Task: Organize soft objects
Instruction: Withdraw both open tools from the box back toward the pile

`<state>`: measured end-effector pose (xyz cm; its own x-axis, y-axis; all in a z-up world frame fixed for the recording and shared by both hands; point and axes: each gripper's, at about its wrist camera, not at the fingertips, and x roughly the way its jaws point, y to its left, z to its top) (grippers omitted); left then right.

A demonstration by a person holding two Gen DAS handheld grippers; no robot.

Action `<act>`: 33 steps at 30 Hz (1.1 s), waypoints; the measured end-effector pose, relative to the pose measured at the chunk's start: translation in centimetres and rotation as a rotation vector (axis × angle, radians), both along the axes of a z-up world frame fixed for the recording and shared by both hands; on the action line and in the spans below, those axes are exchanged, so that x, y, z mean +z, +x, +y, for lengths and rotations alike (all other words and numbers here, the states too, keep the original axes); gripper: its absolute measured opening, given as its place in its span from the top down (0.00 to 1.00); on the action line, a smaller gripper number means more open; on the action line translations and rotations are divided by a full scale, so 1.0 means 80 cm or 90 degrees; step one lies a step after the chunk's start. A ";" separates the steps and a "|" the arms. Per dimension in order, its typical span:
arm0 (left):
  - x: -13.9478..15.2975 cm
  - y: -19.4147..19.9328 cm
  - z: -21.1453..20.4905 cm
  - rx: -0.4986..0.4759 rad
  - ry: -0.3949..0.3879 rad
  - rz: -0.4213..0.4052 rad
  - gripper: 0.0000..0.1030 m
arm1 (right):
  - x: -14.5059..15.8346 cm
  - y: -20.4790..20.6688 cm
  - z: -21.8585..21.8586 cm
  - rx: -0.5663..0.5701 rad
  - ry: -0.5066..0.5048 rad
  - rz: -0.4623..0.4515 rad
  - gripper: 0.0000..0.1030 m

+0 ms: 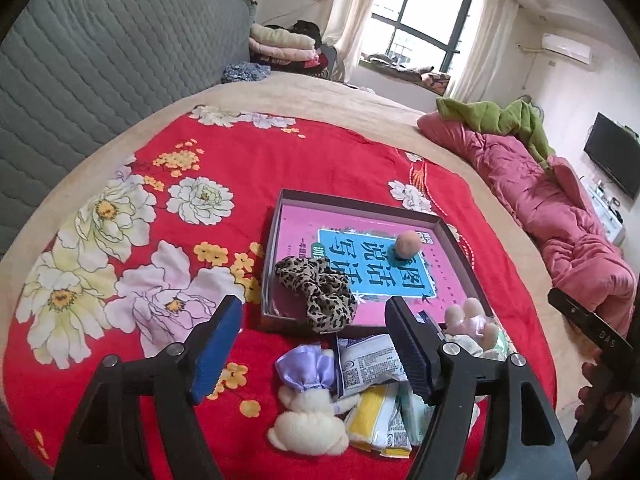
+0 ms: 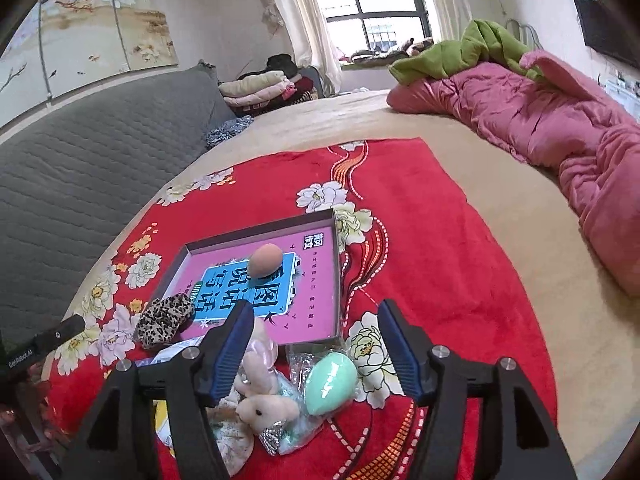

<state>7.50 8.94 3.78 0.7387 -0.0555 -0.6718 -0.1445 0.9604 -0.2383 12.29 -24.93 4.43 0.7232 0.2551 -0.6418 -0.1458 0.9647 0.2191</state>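
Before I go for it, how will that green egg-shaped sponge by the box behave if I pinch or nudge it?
The green egg-shaped sponge looks like soft foam, so it probably squashes and feels light. Its rounded, tapered shape suggests it may roll or wobble in a curve when nudged. It lies partly on crinkly clear plastic, which may let it slide.

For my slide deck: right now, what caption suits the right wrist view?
Open right gripper above a mint egg sponge and plush bunny, shallow box holding a peach sponge beyond.
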 end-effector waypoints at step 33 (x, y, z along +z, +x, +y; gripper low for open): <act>-0.016 -0.046 -0.016 -0.019 0.005 0.041 0.27 | -0.006 -0.057 0.009 0.032 -0.044 -0.011 0.35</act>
